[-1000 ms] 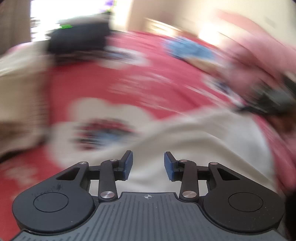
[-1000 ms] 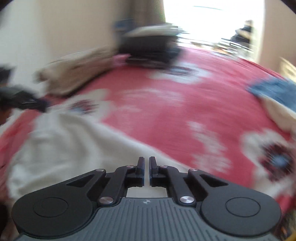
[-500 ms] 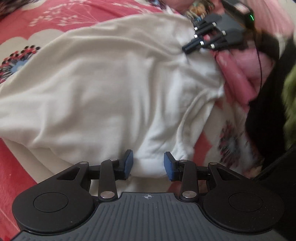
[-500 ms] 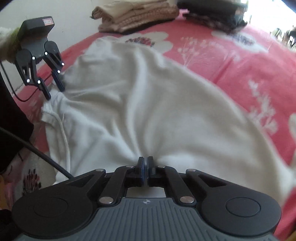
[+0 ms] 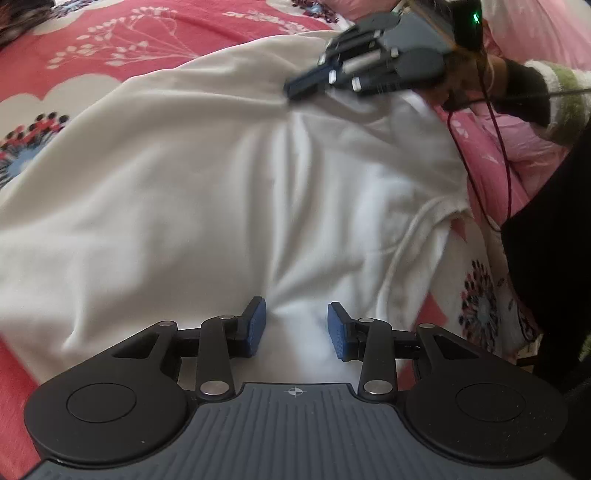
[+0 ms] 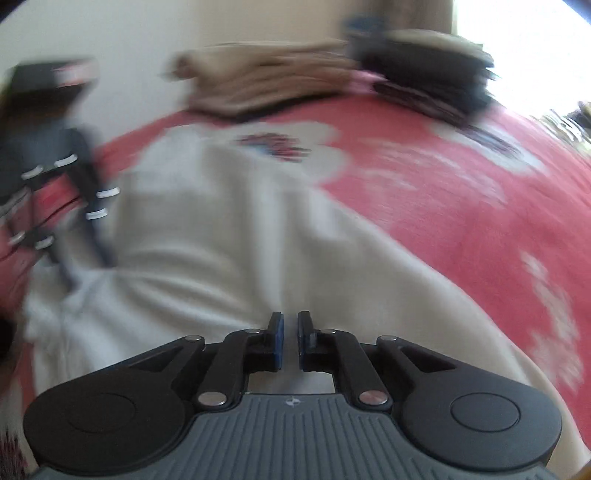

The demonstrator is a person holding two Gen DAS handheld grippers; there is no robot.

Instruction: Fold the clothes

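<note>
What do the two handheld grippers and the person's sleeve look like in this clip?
Both the left gripper and the right gripper have black linkage fingers with blue pads, silver pivot pins and a ribbed grey body. The right gripper carries a green light and trailing cables. The sleeve is fuzzy green-white.

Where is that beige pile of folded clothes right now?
In the right wrist view, the beige pile sits at the far edge of the red bedspread, against the wall, left of a dark pile and beyond the white garment.
</note>
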